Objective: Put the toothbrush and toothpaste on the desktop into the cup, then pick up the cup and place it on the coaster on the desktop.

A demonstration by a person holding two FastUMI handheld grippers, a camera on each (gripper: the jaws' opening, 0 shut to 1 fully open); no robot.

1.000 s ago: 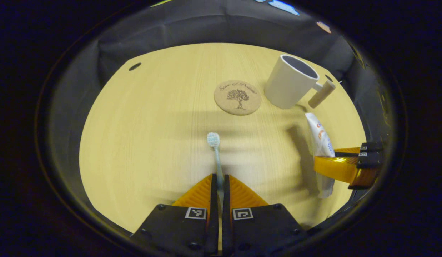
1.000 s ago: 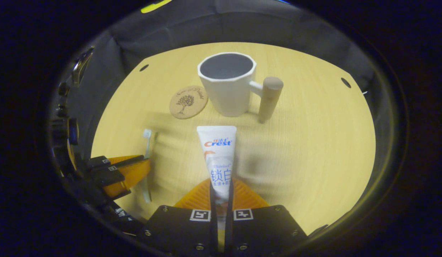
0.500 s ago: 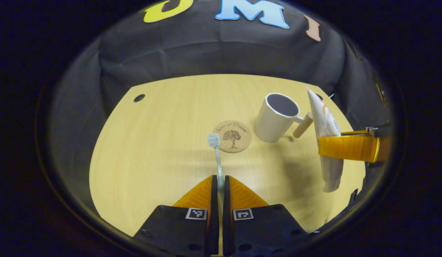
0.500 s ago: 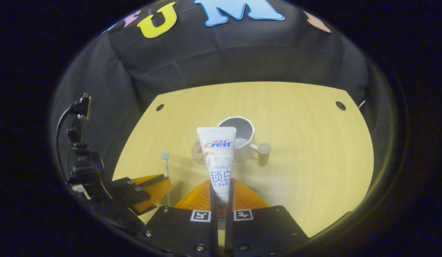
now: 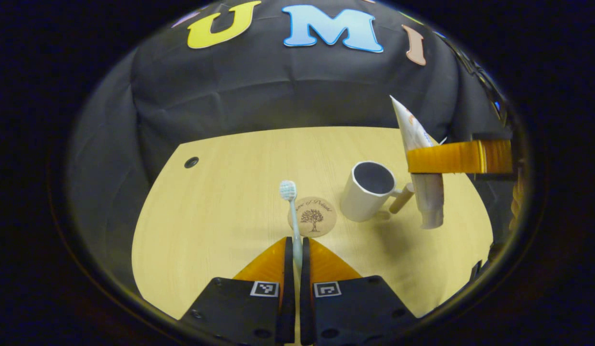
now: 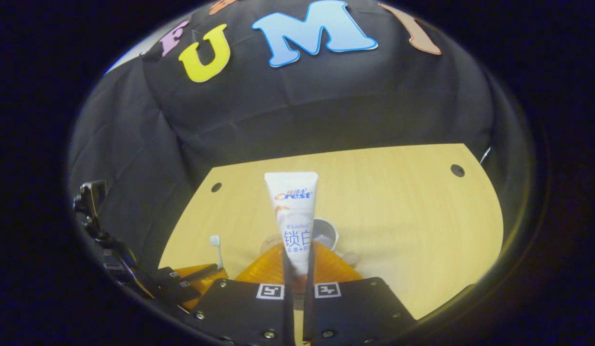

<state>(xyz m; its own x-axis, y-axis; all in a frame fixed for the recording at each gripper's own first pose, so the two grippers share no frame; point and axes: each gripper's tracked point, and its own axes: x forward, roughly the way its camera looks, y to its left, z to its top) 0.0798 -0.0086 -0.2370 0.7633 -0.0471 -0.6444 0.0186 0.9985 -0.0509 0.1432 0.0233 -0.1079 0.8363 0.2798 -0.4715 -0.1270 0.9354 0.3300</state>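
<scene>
My left gripper (image 5: 296,240) is shut on the pale blue toothbrush (image 5: 289,192), held in the air with its bristle head pointing away from me. Below it on the wooden table (image 5: 220,202) lie the round cork coaster (image 5: 313,217) and, to its right, the white cup (image 5: 367,191) with a wooden handle, upright. My right gripper (image 6: 297,245) is shut on the white toothpaste tube (image 6: 292,211), raised above the cup (image 6: 326,233), which the tube partly hides. From the left gripper view, the right gripper (image 5: 417,161) holds the tube (image 5: 425,197) just right of the cup. The left gripper (image 6: 208,271) shows lower left.
The table (image 6: 398,202) has round cable holes near its far corners (image 5: 191,162) (image 6: 456,170) (image 6: 216,187). The black cloth wall rises behind the table's far edge. Black gear (image 6: 88,202) stands at the left edge of the right gripper view.
Both grippers have risen well above the table, carrying the toothbrush and the toothpaste. The cup and coaster look smaller and lower, and more of the wall shows.
</scene>
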